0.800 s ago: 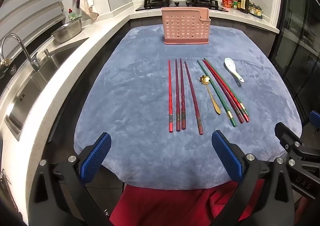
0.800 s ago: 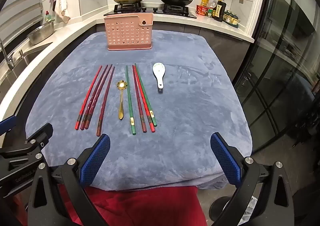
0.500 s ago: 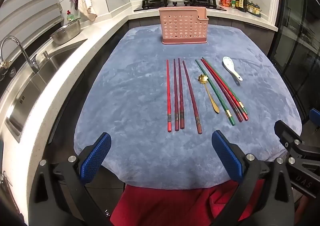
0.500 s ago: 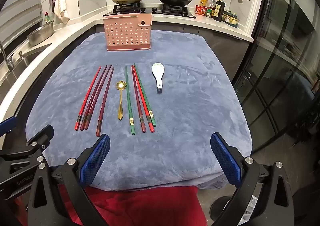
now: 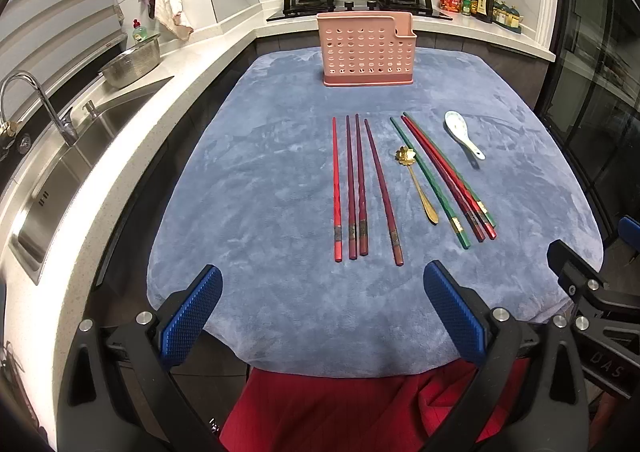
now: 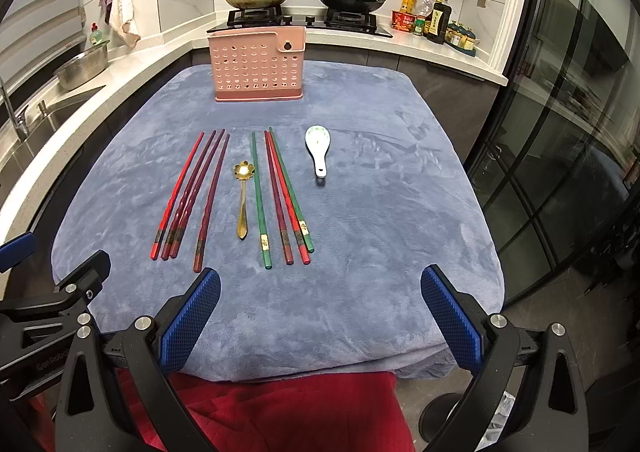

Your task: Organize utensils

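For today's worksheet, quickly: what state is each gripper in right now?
Left gripper: open, holding nothing.
Right gripper: open, holding nothing.

I see the utensils laid out in a row on the blue cloth (image 5: 248, 188), handles toward me. On the left lie four red chopsticks (image 5: 351, 188) — three close together, the fourth a little apart and angled. Next comes a gold spoon (image 5: 418, 184) with a flower-shaped bowl, then four more chopsticks (image 5: 444, 176) — two green, two red — bunched and slanting. Farthest right lies a white ceramic spoon (image 5: 460, 130), bowl up, apart from the rest. Behind them all the pink perforated holder (image 5: 366, 48) stands upright at the cloth's far end; I can't see inside it.
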{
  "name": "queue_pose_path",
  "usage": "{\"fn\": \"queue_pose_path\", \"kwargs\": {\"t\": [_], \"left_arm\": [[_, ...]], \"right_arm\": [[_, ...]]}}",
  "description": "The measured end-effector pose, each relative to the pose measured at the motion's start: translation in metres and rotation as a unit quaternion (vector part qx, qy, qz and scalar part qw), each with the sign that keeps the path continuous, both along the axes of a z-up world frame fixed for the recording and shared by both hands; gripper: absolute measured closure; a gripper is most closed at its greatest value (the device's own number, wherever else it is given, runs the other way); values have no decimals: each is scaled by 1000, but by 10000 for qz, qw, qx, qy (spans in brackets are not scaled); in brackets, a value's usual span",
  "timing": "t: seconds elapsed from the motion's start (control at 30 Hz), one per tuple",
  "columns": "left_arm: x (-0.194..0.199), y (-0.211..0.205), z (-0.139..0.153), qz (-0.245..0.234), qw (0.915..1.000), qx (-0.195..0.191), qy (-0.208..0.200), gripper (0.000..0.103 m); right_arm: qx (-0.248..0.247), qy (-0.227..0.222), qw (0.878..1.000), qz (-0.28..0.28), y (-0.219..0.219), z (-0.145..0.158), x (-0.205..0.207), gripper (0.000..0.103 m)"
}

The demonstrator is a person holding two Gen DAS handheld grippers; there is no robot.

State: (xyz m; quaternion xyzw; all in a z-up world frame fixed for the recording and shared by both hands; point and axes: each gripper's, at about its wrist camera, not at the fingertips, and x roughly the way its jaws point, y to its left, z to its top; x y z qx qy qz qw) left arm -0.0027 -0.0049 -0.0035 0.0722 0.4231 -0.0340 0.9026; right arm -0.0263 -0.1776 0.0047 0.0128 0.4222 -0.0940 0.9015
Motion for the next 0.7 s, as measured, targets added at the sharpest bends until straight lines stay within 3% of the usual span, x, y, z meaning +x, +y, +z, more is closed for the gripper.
{"fn": "queue_pose_path", "kwargs": {"t": [0.7], "left_arm": [[0,0,1,-5,10000,2,7,7]], "right_arm": [[-7,-6,10000,-5,0,0,0,7]]}}
